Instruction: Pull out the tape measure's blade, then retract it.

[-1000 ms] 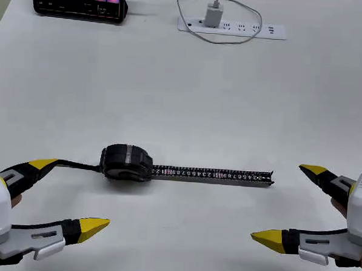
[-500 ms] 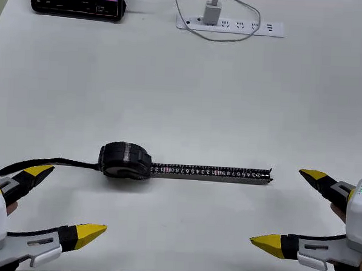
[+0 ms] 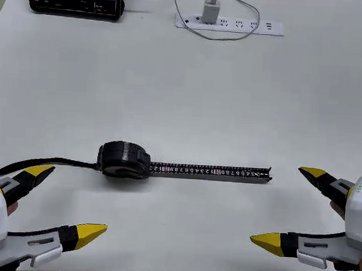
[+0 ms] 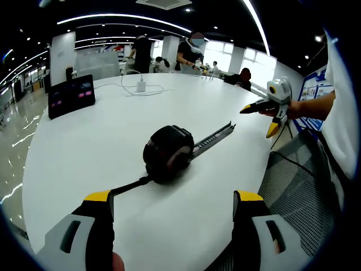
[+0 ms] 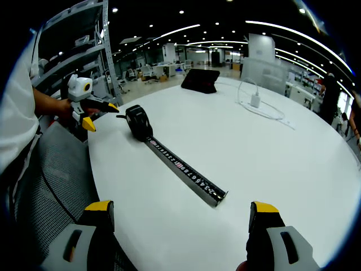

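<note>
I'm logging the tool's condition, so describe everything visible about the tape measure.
The tape measure has a rounded black case with a grey band, plastic by its look, standing upright on the white table. Its dark, numbered blade is pulled out straight, lying flat on the table, with a hook at its tip. A black strap trails from the opposite end towards the open left gripper; contact there is unclear.

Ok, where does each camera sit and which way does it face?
Head view: on the head, looking down at the tape measure on the table; left gripper and right gripper show, open.
Left gripper view: rides that gripper, faces the case; own jaws show.
Right gripper view: rides that gripper, faces the blade; own jaws show.
Shared: both gripper views face each other along the blade.
</note>
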The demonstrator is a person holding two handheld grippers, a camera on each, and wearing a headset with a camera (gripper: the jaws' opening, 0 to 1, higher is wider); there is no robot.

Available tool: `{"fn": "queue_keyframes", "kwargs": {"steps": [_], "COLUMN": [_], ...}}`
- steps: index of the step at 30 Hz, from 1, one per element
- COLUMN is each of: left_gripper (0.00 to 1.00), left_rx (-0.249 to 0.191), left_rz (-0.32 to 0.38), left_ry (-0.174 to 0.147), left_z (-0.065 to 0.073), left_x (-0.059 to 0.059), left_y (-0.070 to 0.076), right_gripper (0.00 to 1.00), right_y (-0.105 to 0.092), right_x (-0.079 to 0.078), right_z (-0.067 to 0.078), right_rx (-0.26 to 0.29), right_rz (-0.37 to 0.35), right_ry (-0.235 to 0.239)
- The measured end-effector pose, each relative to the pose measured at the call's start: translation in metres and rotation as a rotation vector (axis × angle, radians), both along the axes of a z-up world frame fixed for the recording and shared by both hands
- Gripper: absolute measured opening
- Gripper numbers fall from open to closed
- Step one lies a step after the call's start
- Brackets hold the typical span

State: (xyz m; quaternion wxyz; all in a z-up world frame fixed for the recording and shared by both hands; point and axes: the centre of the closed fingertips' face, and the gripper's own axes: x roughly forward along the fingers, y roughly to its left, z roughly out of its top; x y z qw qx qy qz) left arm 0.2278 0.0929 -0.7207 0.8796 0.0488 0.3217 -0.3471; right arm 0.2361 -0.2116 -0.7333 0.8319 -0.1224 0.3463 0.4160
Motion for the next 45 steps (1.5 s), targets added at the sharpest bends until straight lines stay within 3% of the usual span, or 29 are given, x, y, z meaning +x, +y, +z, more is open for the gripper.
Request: {"fn": "queue_keyframes", "kwargs": {"steps": [24, 45], "left_gripper": [0.85, 0.85], "left_rx": [-0.004, -0.004], "left_rz": [0.011, 0.012], "left_ry": [-0.009, -0.009], "left_z": [0.004, 0.004], "left_x": [0.004, 0.004], "left_y": [0.002, 0.001], "right_gripper": [0.99, 0.99], "right_y": [0.009, 0.005], "right_x": [-0.006, -0.007], "right_z": [0.012, 0.008], "right_rx": [-0.004, -0.008], "right_rz": [0.01, 0.015], "right_ry": [-0.007, 0.002]}}
